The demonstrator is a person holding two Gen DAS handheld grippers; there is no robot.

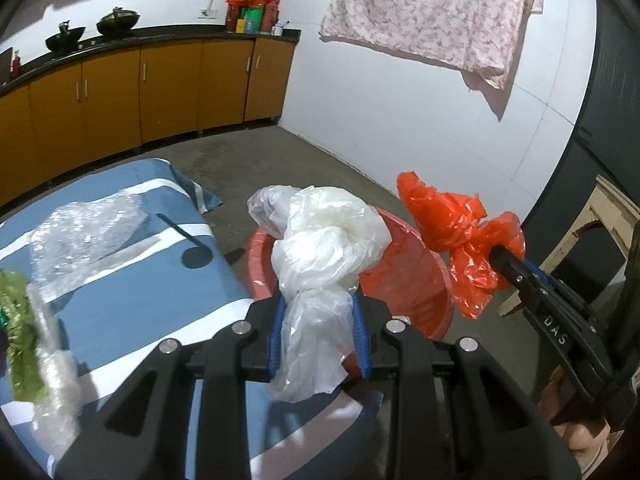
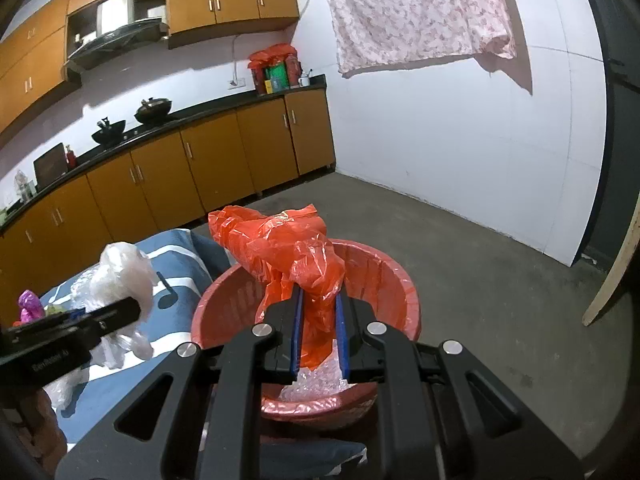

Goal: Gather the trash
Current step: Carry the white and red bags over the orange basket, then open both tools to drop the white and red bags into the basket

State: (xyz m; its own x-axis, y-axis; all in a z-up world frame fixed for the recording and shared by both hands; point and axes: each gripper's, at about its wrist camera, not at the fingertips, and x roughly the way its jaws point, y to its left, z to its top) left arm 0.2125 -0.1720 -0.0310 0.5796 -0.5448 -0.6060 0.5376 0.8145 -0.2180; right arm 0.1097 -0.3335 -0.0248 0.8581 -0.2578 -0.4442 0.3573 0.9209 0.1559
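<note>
Room: kitchen, white walls, grey concrete floor. Orange cabinets under a black counter at 10–11 o'clock; two woks on it. Floral sheet hangs on the wall at 1 o'clock.

Table: blue cloth with white stripes. Bubble wrap lies on it at 9 o'clock in the left view.

Red basin just beside the table edge, lined with red film, bubble wrap inside.

Left gripper: jaws clamped on white bag, long axis toward 12 o'clock, bunched end up, over the basin's near rim.

Right gripper: jaws clamped on red bag, long axis toward 11 o'clock, above the basin.

Writing: "DAS" on the right gripper's side in the left view; the left gripper's label is blurred.
</note>
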